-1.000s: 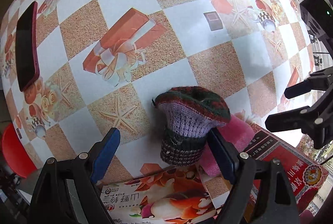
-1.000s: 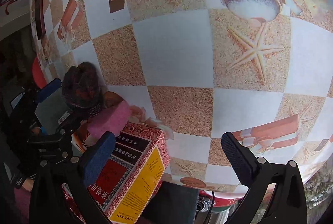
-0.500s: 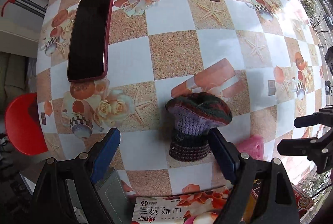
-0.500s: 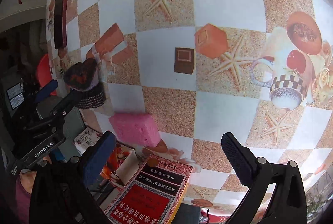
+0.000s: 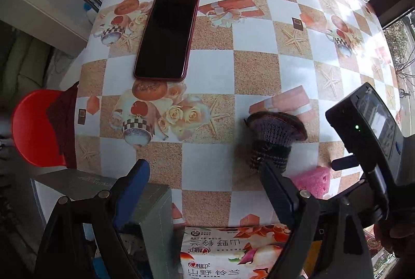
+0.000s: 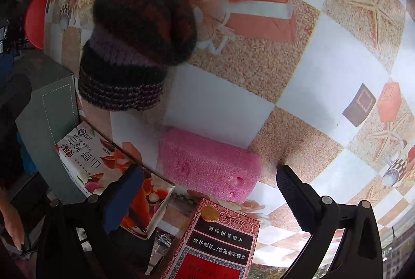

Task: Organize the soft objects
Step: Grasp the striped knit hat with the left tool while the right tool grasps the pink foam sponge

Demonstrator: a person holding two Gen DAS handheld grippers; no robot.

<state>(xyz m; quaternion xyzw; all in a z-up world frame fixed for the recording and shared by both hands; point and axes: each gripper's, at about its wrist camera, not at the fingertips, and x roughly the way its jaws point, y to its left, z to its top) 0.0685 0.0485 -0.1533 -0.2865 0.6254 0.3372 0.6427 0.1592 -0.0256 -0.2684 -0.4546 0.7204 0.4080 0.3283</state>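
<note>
While right gripper [image 6: 207, 190] hovers over sponge [image 6: 207, 165], fingers [image 6: 293, 197] apparently apart

Checkered table [image 5: 254, 71]: phone [image 5: 166, 35], knitted hat [image 6: 135, 45], sponge [image 6: 210, 165]

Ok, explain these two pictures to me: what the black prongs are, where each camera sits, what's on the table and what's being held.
The black prongs are hand-held two-finger grippers, one in each of a person's hands; no robot arm. Each picture comes from a fisheye camera on one gripper, looking along its fingers. The left gripper and right gripper are both open and hold nothing. On the checkered printed tablecloth lie a dark striped knitted hat, a pink rectangular sponge and a dark smartphone with a red edge. At the near edge sit a flowery tissue pack, a red printed box and a grey box.
</note>
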